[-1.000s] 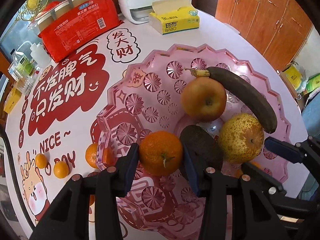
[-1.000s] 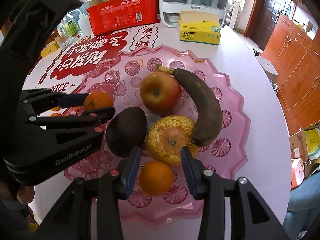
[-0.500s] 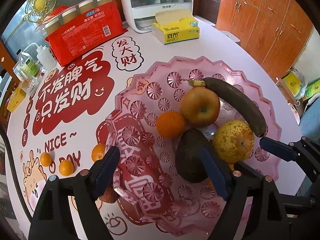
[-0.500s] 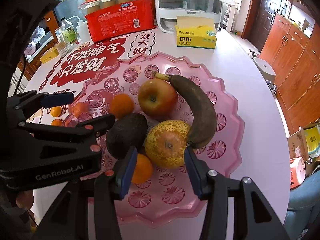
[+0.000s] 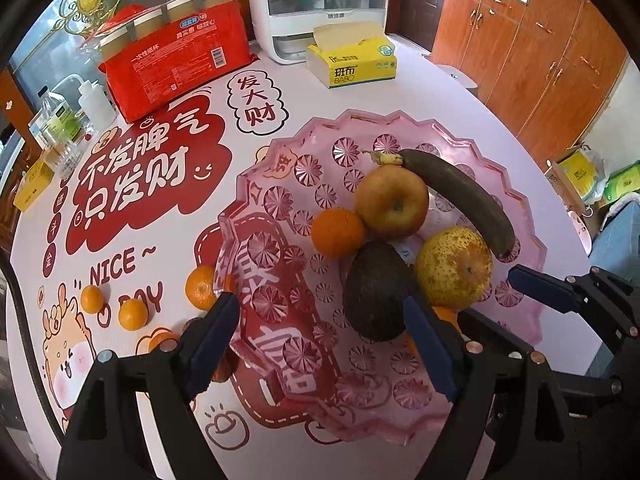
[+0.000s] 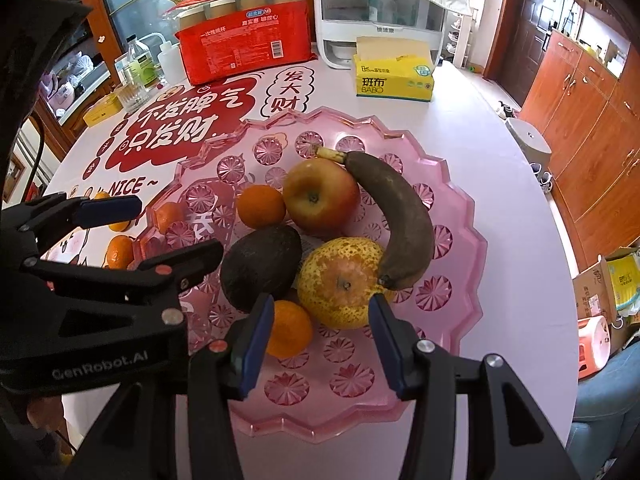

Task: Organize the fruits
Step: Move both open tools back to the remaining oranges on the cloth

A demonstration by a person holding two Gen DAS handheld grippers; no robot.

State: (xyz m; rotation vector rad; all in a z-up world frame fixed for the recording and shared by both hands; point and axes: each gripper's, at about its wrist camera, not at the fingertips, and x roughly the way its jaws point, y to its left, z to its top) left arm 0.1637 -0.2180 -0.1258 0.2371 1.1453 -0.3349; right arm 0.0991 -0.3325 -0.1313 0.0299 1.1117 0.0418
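Observation:
A pink plastic fruit tray holds an apple, a dark banana, a pear, an avocado and an orange. A second orange lies in the tray by my right gripper. My left gripper is open and empty above the tray's near left edge. My right gripper is open and empty just short of the pear. Several small oranges lie on the table left of the tray.
A red pack of paper cups, a yellow tissue box and a white appliance stand at the table's far side. Bottles stand at the far left. Wooden cabinets are on the right.
My left gripper opened, let go of the orange in the tray beside the apple, and drew back. My right gripper pulled back a little and stays open.

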